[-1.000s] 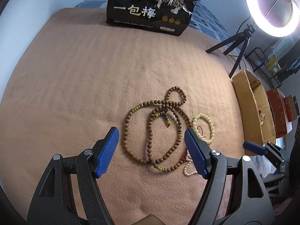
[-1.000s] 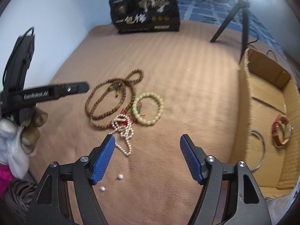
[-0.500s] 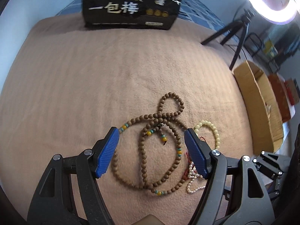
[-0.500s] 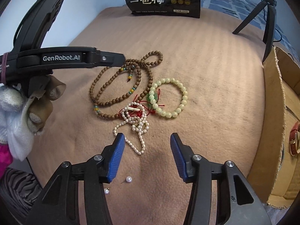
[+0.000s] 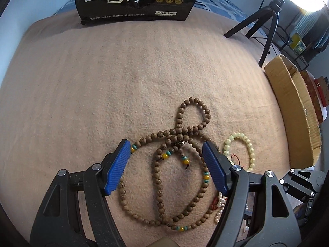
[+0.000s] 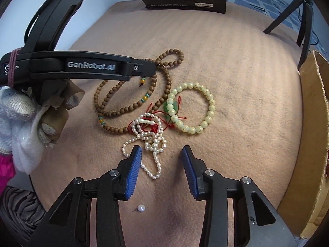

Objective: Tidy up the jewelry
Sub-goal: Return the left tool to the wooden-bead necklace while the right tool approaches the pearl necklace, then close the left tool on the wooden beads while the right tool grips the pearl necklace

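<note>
Tongs: left tongs [image 5: 166, 164] and right tongs [image 6: 162, 171] both gape apart.
Advice: pinch pearl strand [image 6: 149, 142] singly, avoiding red cord [image 6: 153, 121].

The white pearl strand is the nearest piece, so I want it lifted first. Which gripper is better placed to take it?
Right. The right gripper is open with the white pearl strand lying between its fingertips. The left gripper is open over the brown wooden bead necklace instead.

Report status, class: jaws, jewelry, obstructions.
Left gripper open over wooden bead necklace. Right gripper open around pearl strand. Red cord tangles pearls with pale bracelet.
</note>
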{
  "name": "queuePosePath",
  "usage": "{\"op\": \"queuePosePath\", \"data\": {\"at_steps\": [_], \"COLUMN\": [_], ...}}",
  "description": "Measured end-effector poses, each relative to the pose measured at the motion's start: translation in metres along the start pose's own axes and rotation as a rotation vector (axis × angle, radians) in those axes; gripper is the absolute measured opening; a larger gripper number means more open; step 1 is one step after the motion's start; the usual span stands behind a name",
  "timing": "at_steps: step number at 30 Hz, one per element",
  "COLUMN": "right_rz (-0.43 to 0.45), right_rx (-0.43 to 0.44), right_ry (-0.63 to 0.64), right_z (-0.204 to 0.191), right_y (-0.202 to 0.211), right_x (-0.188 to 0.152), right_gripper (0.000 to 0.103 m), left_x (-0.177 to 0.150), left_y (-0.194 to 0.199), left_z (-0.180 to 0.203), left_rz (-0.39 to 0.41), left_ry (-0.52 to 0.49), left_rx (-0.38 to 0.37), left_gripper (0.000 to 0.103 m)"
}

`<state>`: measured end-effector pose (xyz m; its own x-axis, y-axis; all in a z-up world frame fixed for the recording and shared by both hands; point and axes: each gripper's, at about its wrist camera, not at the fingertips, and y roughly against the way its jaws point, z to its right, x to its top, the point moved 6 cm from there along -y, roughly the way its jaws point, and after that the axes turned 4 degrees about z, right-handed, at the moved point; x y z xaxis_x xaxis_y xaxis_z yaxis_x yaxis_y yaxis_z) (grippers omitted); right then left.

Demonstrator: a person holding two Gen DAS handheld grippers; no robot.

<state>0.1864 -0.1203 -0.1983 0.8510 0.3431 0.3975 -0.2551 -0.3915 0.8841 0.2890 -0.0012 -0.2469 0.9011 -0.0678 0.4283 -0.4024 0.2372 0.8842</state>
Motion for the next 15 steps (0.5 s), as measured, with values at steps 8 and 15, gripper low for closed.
{"op": "queuePosePath", "data": {"at_steps": [8, 15], "right_rz": [-0.005, -0.019], "right_rx": [-0.044, -0.076], "right_ry": [0.048, 0.094], "right_z": [-0.018, -0.04], "right_y": [-0.014, -0.021], "right_x": [0.007, 0.001], "right_gripper": [0.033, 0.01], "left_x": [-0.004, -0.002], "left_y": [-0.007, -0.007], "left_z": [-0.005, -0.012], "left_rz": [0.009, 0.02], "left_ry": [-0.04, -0.02], "left_rx": [0.066, 0.073], "left_gripper": [0.055, 0.028]}}
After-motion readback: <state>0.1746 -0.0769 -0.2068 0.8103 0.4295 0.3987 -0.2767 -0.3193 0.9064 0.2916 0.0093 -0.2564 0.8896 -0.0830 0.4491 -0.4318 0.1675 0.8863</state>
